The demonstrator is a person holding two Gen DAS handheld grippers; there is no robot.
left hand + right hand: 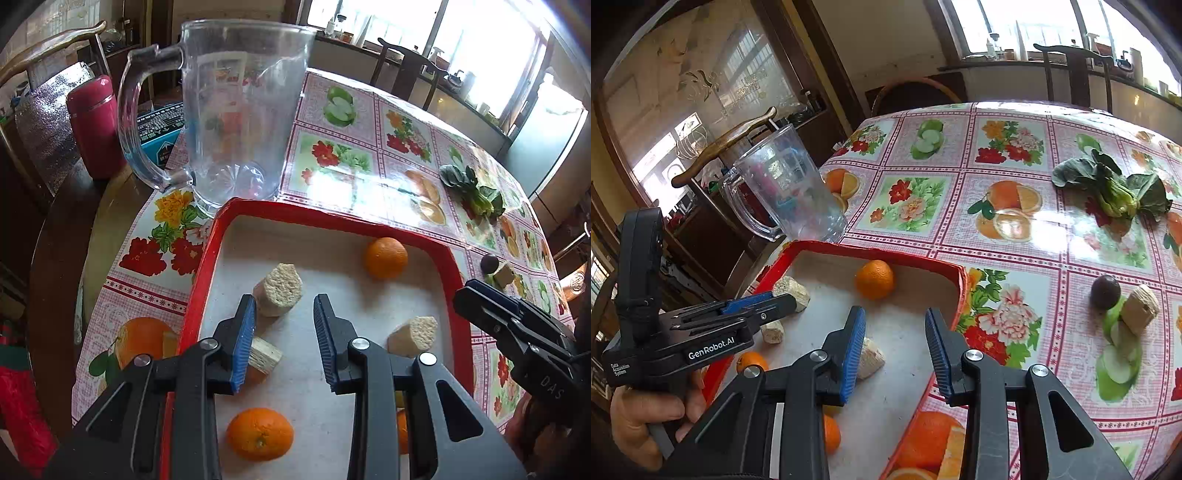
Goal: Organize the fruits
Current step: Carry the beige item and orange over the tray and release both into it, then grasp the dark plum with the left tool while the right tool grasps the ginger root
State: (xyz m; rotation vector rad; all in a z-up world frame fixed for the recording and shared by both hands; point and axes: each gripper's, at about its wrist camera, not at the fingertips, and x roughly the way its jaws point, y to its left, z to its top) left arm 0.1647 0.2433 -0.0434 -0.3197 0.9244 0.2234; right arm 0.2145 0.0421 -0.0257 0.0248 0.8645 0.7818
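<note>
A red tray (460, 295) with a white floor holds three oranges, the clearest being one at the back (386, 257) and one at the front (259, 434). Beige pithy chunks (279, 290) lie among them. My left gripper (285, 306) hangs open over the tray's middle, nothing between its fingers. My right gripper (894, 314) is open too, over the tray's right part (960, 291), with a chunk (873, 360) just behind its left finger. On the cloth to the right of the tray sit a dark round fruit (1105, 291) and another beige chunk (1141, 308).
A tall clear jug (236, 110) stands right behind the tray, with a red flask (94, 125) to its left near the table edge. Leafy greens (1115, 188) lie at the far right of the flowered cloth. Wooden chairs ring the table. A hand (646, 417) holds the left gripper.
</note>
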